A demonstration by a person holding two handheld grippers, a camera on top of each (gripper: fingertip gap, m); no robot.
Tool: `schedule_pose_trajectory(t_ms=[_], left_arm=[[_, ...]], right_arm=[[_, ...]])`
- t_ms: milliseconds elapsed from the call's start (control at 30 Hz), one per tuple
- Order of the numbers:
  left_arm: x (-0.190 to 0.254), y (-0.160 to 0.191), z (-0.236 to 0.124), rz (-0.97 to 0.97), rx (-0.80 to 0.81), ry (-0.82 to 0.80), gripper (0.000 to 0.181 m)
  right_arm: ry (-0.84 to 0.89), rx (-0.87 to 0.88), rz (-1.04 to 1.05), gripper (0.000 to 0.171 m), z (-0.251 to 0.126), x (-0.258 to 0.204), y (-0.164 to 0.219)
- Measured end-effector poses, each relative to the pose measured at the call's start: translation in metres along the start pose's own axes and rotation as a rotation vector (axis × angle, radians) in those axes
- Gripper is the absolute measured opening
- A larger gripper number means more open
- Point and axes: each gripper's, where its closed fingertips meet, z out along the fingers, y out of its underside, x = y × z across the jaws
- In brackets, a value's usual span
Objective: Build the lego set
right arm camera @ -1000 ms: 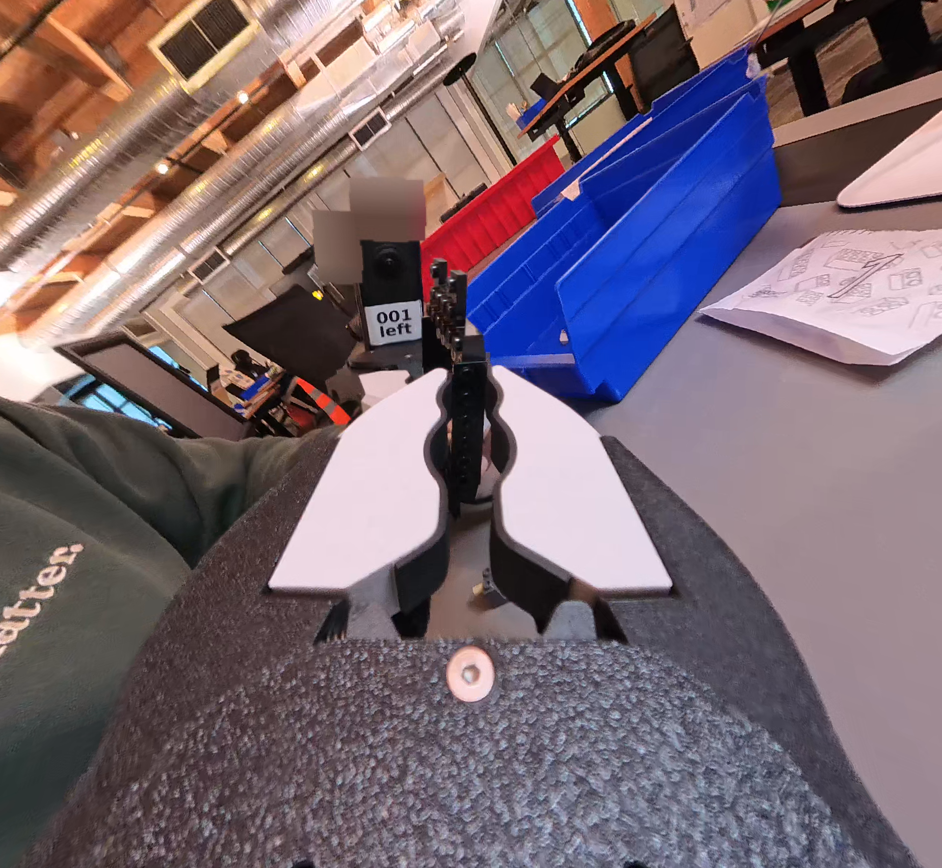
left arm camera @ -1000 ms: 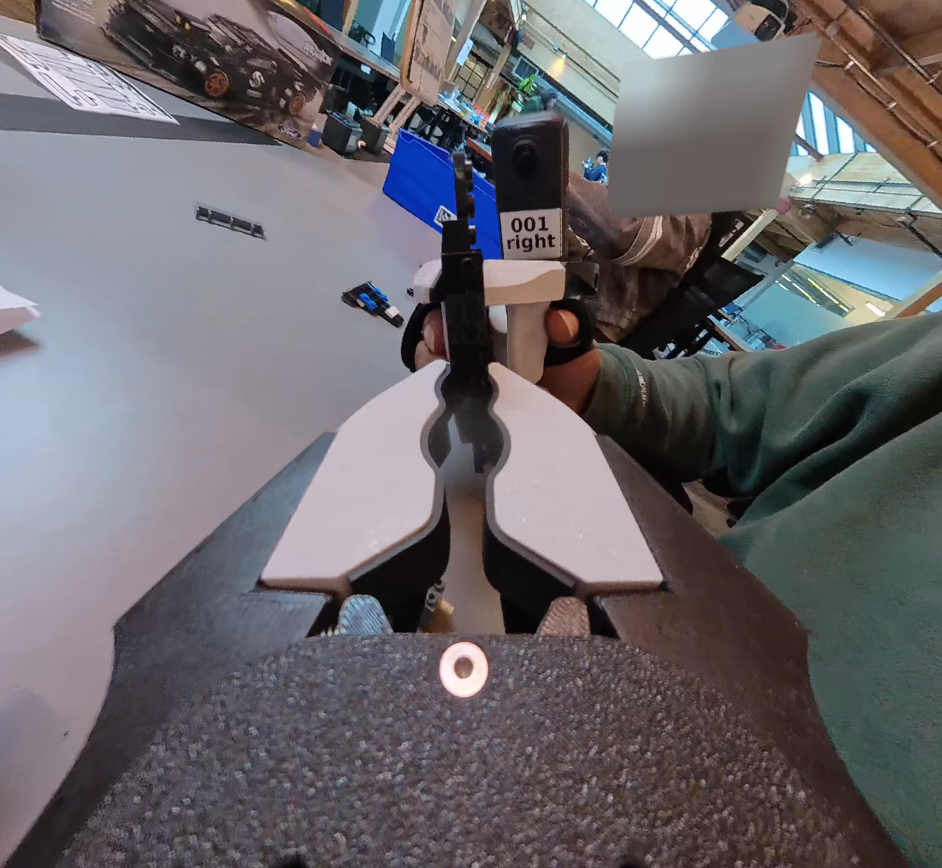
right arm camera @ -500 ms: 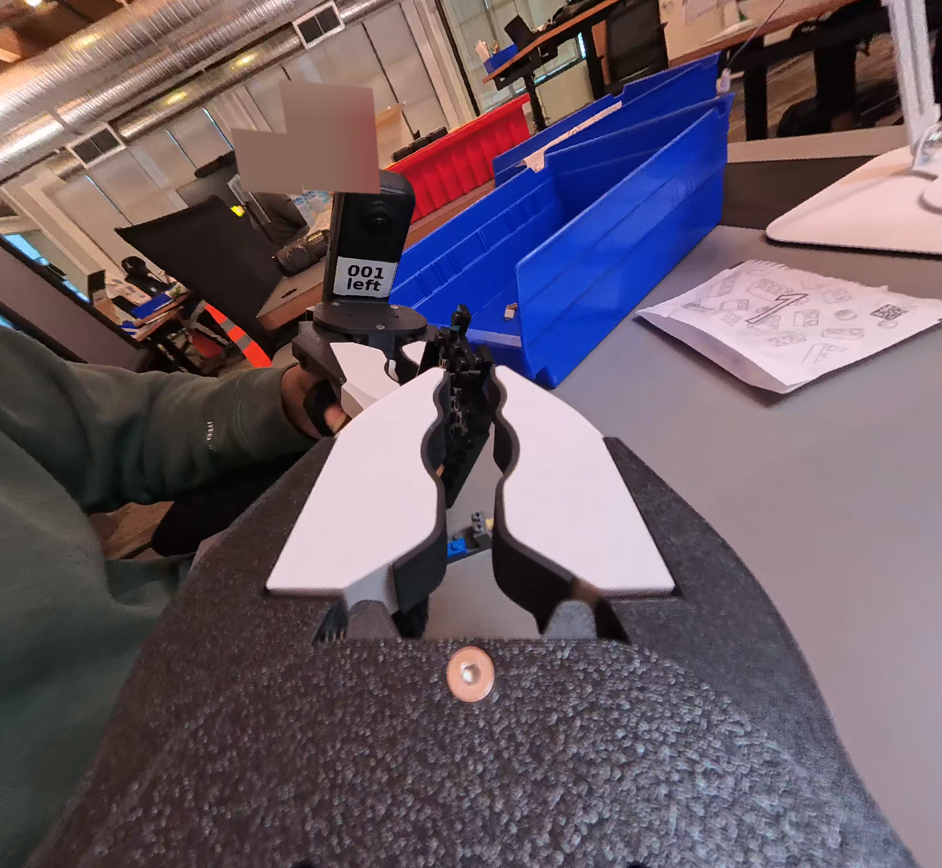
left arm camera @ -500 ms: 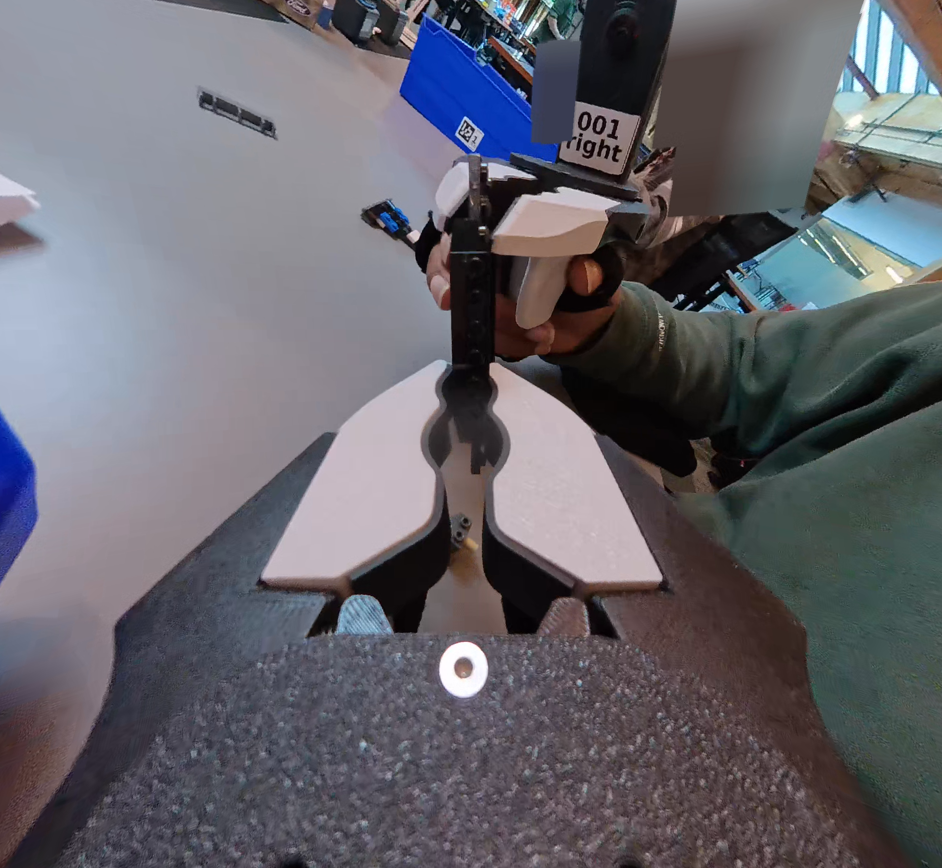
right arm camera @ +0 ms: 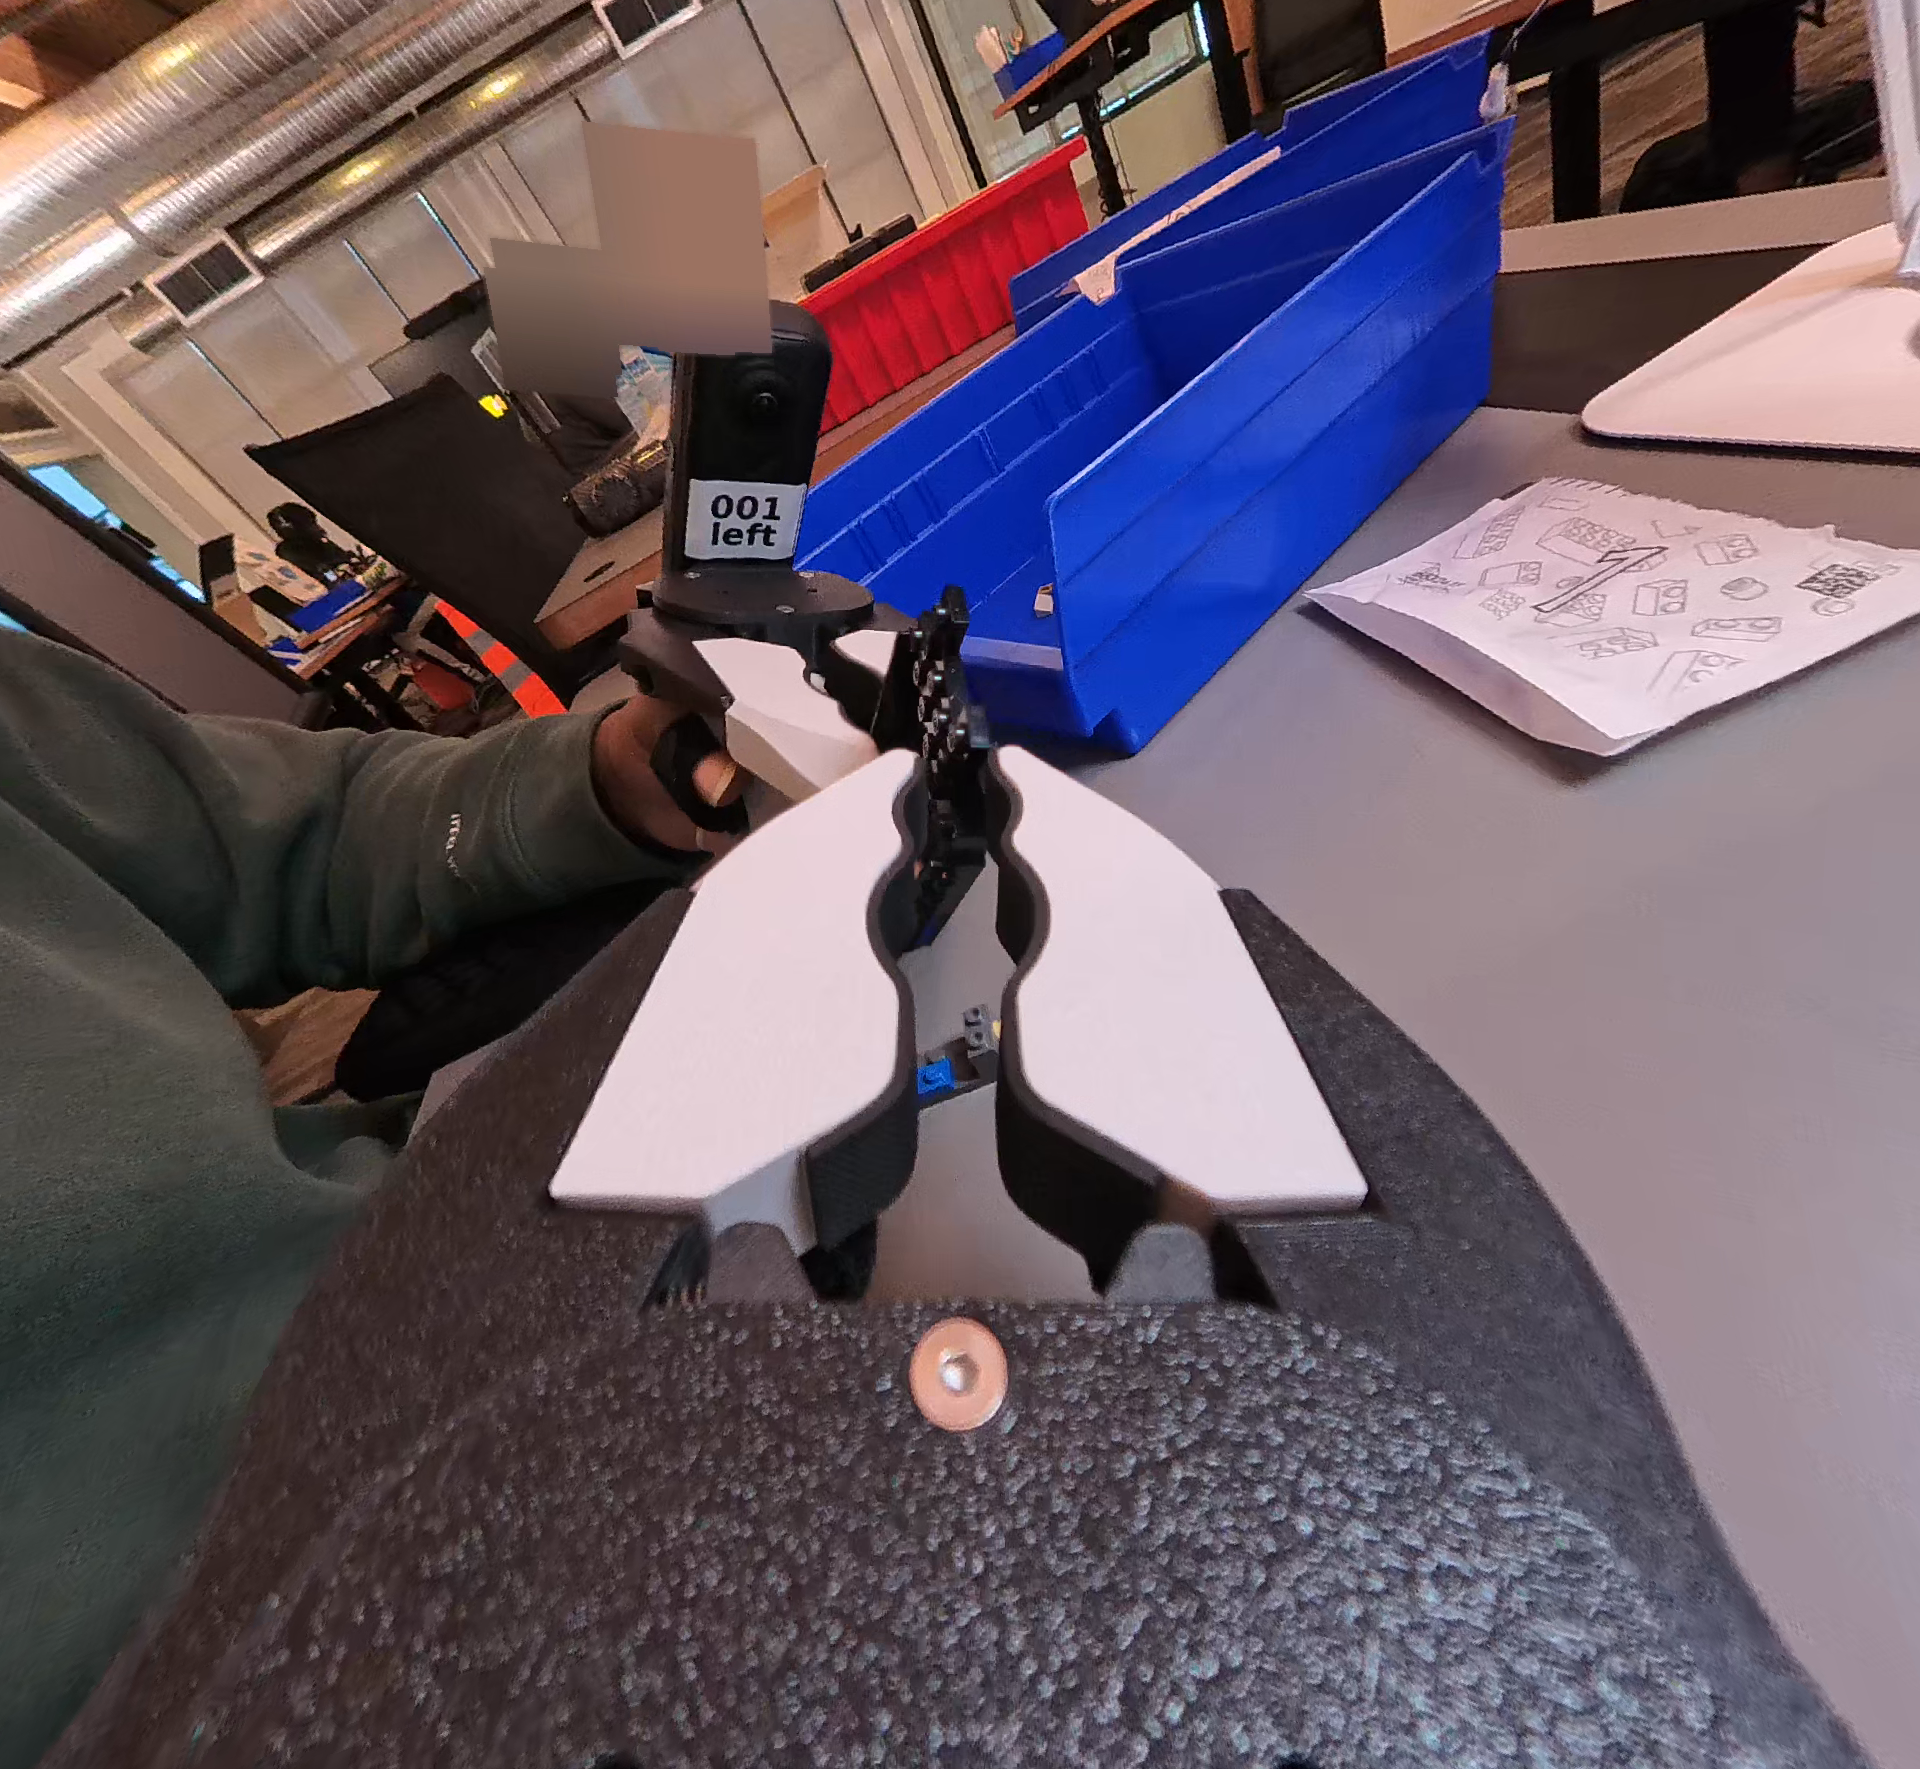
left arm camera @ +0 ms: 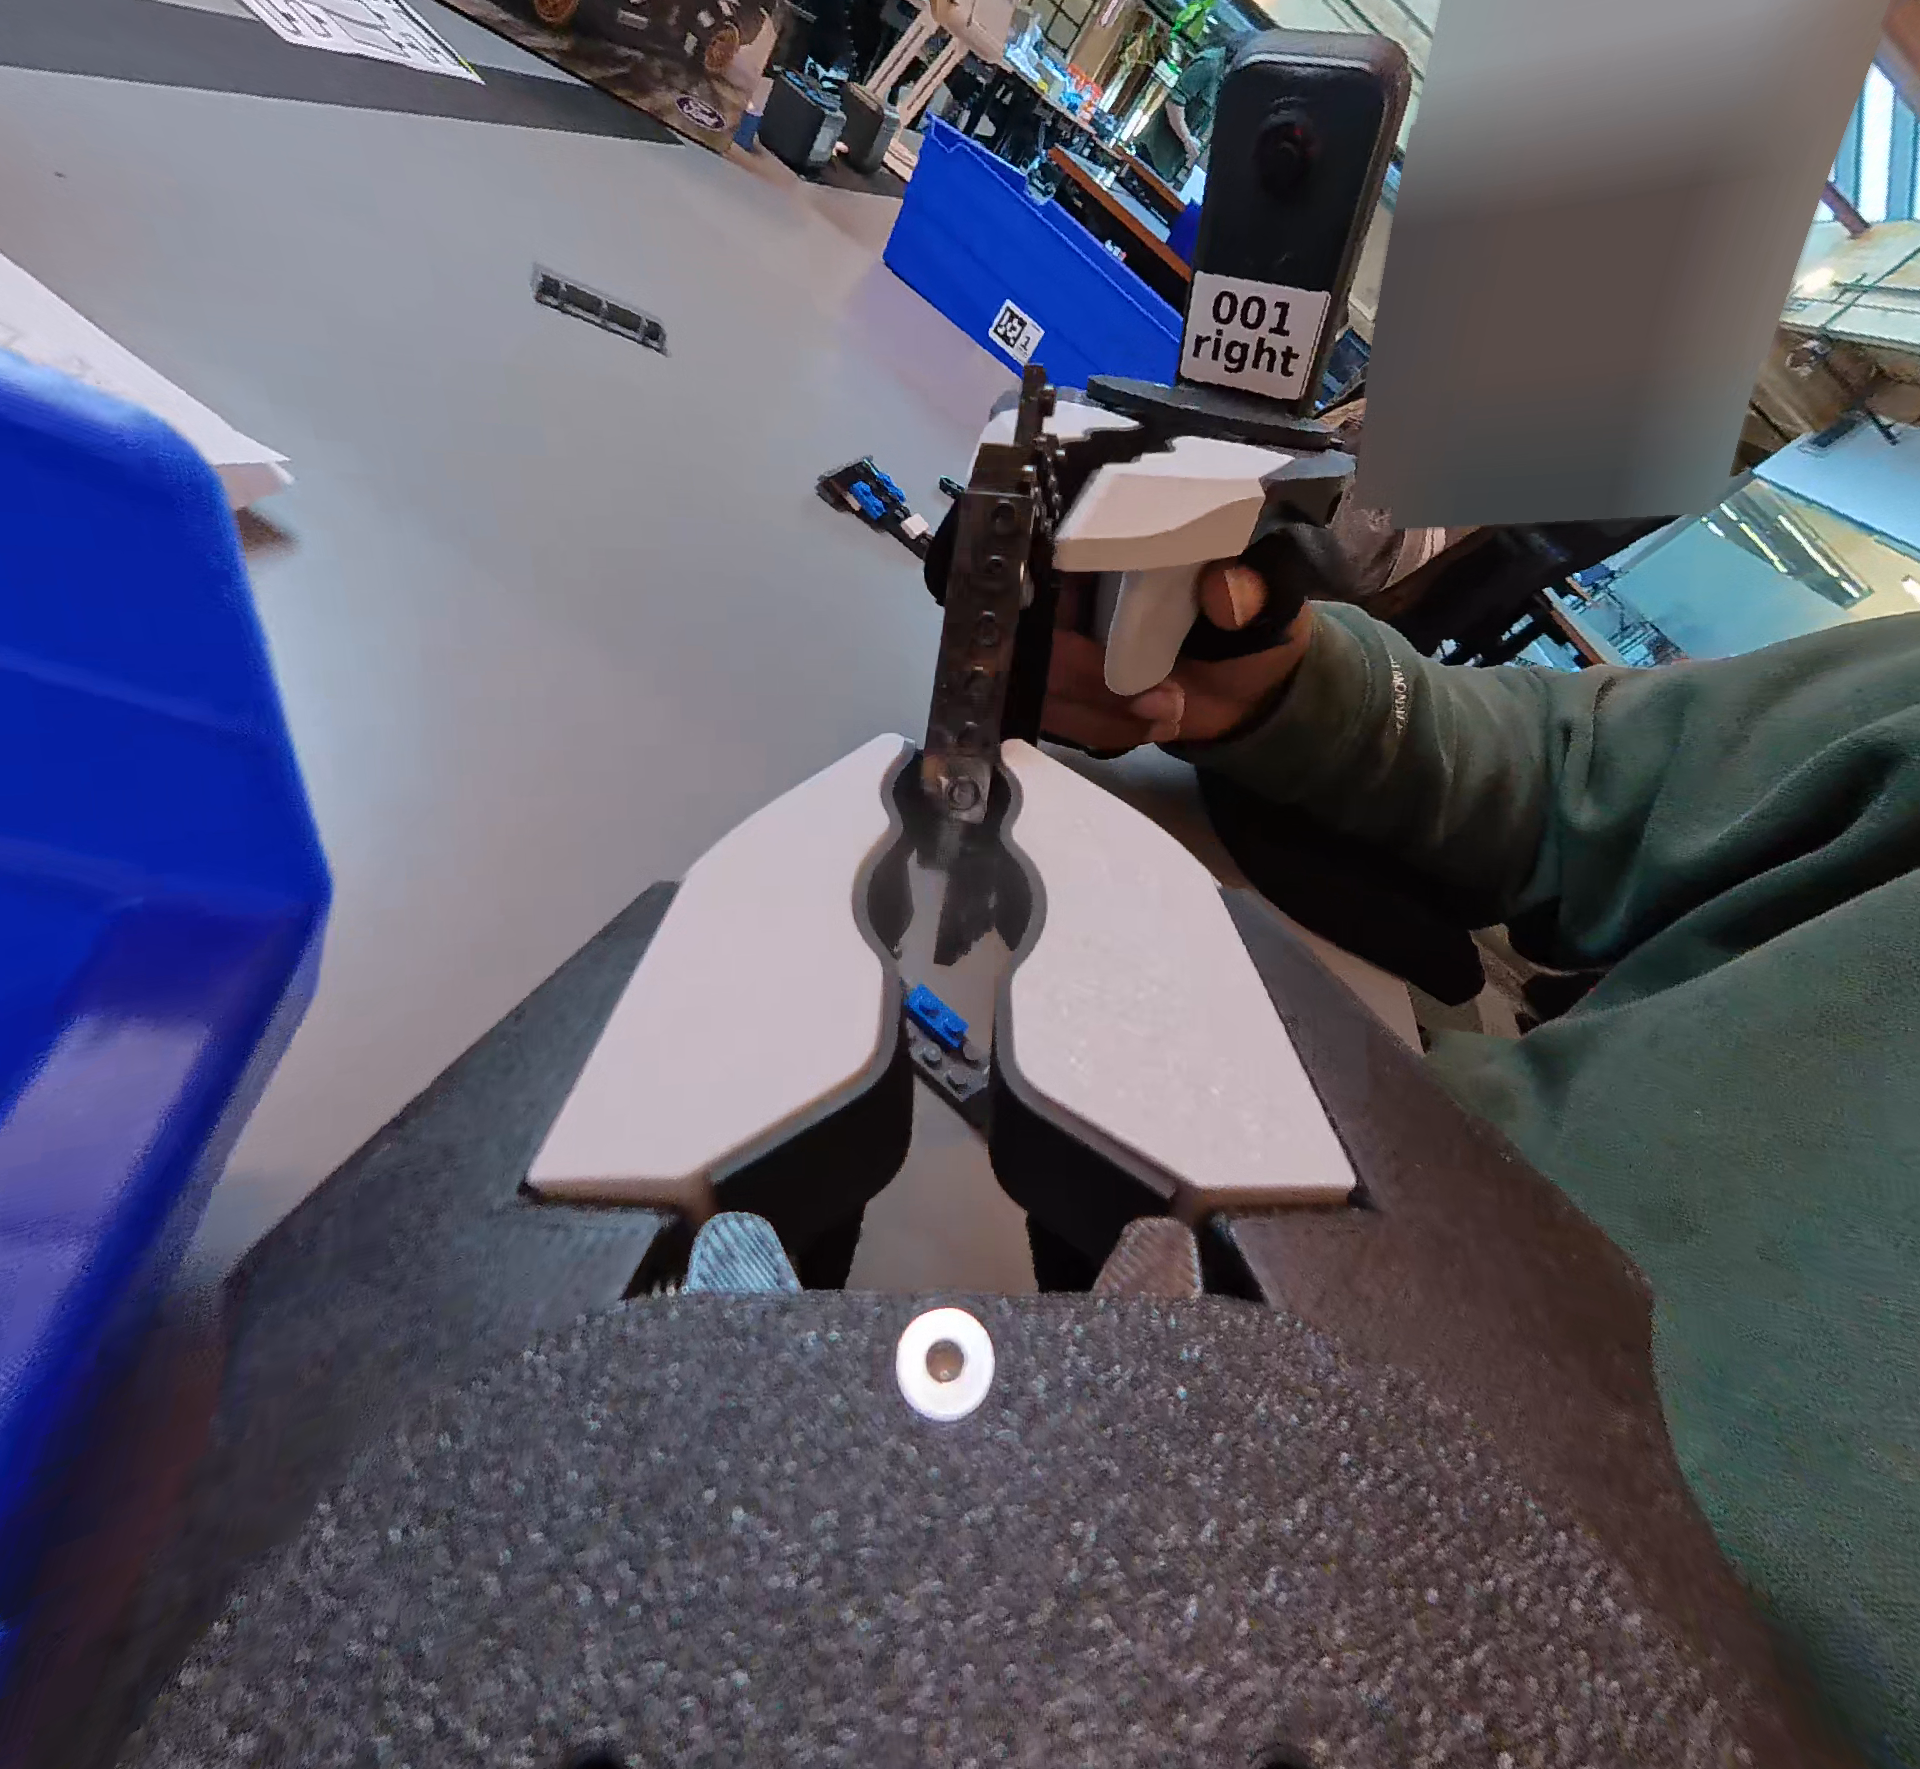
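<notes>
Left tool [left arm camera: 951,789] and right tool [right arm camera: 951,774] both pinching, apparently, one black brick assembly [left arm camera: 987,618], above grey table [left arm camera: 520,524]

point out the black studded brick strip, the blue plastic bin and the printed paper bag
black studded brick strip [left arm camera: 987,618], left wrist view, mid-length of the strip
blue plastic bin [right arm camera: 1278,472], right wrist view, its near side wall
printed paper bag [right arm camera: 1621,607], right wrist view, its middle
</notes>
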Motion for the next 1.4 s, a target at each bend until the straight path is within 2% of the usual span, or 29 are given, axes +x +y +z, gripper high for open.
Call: schedule_pose_trajectory(t_ms=[333,500,567,667,733,833,967,1133,1400], left_arm=[[0.0,-0.005,-0.004,-0.056,0.043,0.017,0.011],[0.004,-0.005,-0.006,-0.166,0.045,0.071,0.01],[0.0,0.0,-0.006,-0.243,0.034,0.056,0.01],[-0.007,0.007,-0.005,-0.307,0.011,0.017,0.01],[-0.008,0.012,-0.003,-0.293,-0.016,-0.008,0.01],[-0.005,0.02,0.001,-0.258,-0.069,-0.031,0.01],[-0.005,0.03,0.002,-0.159,-0.146,-0.084,0.011],[-0.002,0.049,0.0,0.015,-0.312,-0.1,0.012],[0.011,0.06,-0.001,0.167,-0.426,-0.068,0.015]], right_arm=[[-0.015,-0.002,0.103,0.009,-0.001,0.002,0.001],[-0.023,-0.012,0.178,0.011,-0.001,0.006,0.005],[0.085,-0.017,0.063,0.019,-0.003,0.015,0.003],[0.296,-0.102,-0.322,0.034,-0.008,0.023,0.0],[0.418,-0.191,-0.583,0.035,-0.004,0.023,0.005],[0.518,-0.315,-0.787,0.035,0.004,0.026,0.019],[0.499,-0.416,-0.901,0.031,0.008,0.027,0.03],[0.418,-0.586,-1.223,0.024,0.011,0.017,0.052],[0.319,-0.633,-1.236,0.022,0.009,0.006,0.064]])
